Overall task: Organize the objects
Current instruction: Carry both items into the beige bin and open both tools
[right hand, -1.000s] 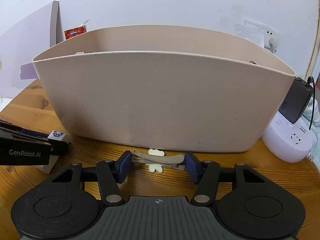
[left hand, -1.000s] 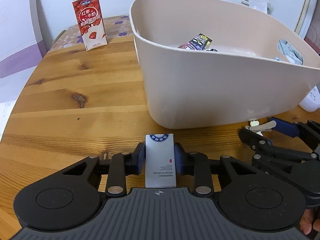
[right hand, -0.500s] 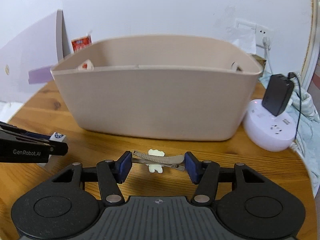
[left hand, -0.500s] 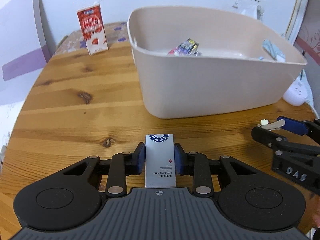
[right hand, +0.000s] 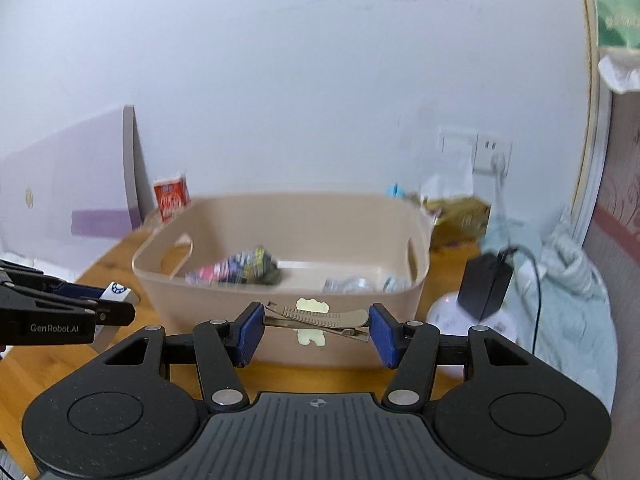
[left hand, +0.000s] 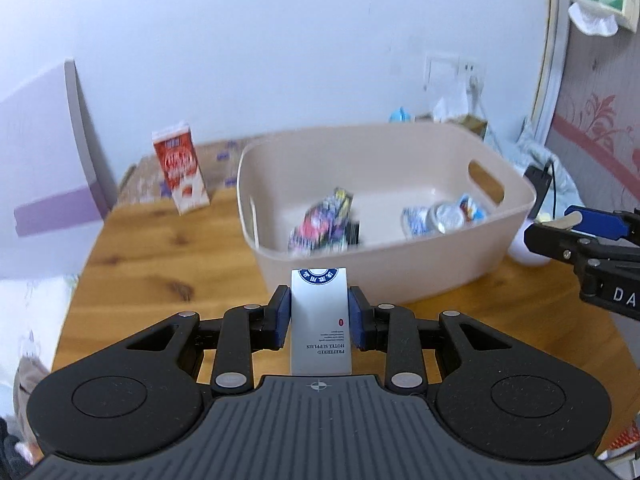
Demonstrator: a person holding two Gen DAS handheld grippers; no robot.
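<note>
My left gripper [left hand: 319,318] is shut on a small white box [left hand: 320,320] with a blue round emblem, held above the wooden table in front of the beige bin [left hand: 400,256]. My right gripper [right hand: 316,326] is shut on a metal hair clip [right hand: 320,316] with a pale charm, gripped end to end, just before the beige bin's [right hand: 340,344] near wall. Inside the bin lie a colourful packet [left hand: 324,220] and small foil-topped cups [left hand: 444,216]. The right gripper's blue pad and clip tip [left hand: 560,222] show at the right of the left wrist view.
A red milk carton [left hand: 180,172] stands at the table's back left beside a purple-and-white panel [left hand: 52,168]. Right of the bin sit a white round power strip [right hand: 464,320] with a black adapter [right hand: 484,286], a cable, and cloth [right hand: 572,300].
Both grippers have risen with their objects, so the views now look down into the bin and show its contents; before, only its near wall filled the right view.
</note>
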